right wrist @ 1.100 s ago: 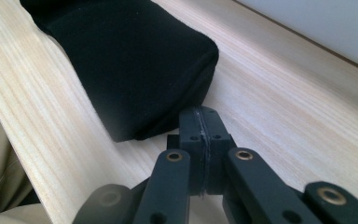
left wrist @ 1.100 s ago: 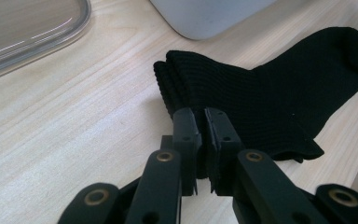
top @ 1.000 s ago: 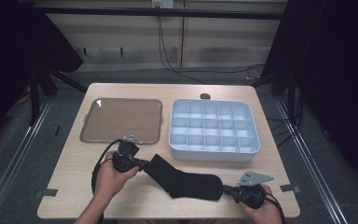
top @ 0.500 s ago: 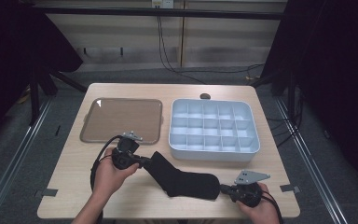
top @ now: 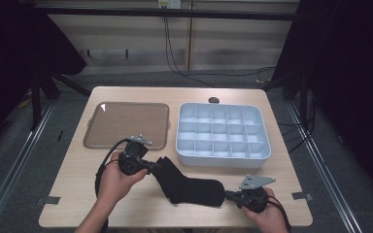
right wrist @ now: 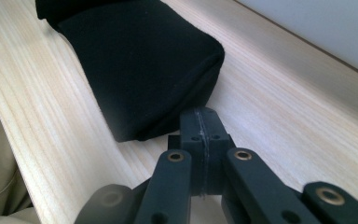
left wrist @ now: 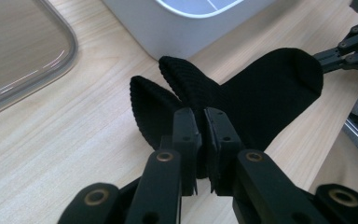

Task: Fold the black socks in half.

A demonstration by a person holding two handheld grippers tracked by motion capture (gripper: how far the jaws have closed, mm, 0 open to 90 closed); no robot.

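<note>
Black sock point(top: 187, 184) lies near the worktop's point(top: 77, 179) front edge, its cuff pinched in the left claw point(top: 154, 166), the right claw point(top: 229, 195) closed empty at its toe.

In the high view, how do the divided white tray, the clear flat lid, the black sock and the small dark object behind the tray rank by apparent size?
Largest to smallest, as seen in the high view:
1. Divided white tray
2. Clear flat lid, only a little smaller than the tray, so this order is close
3. Black sock
4. Small dark object, which lies farthest from the camera

Sock point(top: 187, 184) front-centre on table point(top: 77, 189); lid point(top: 126, 125) behind-left, divider box point(top: 222, 150) behind-right.
</note>
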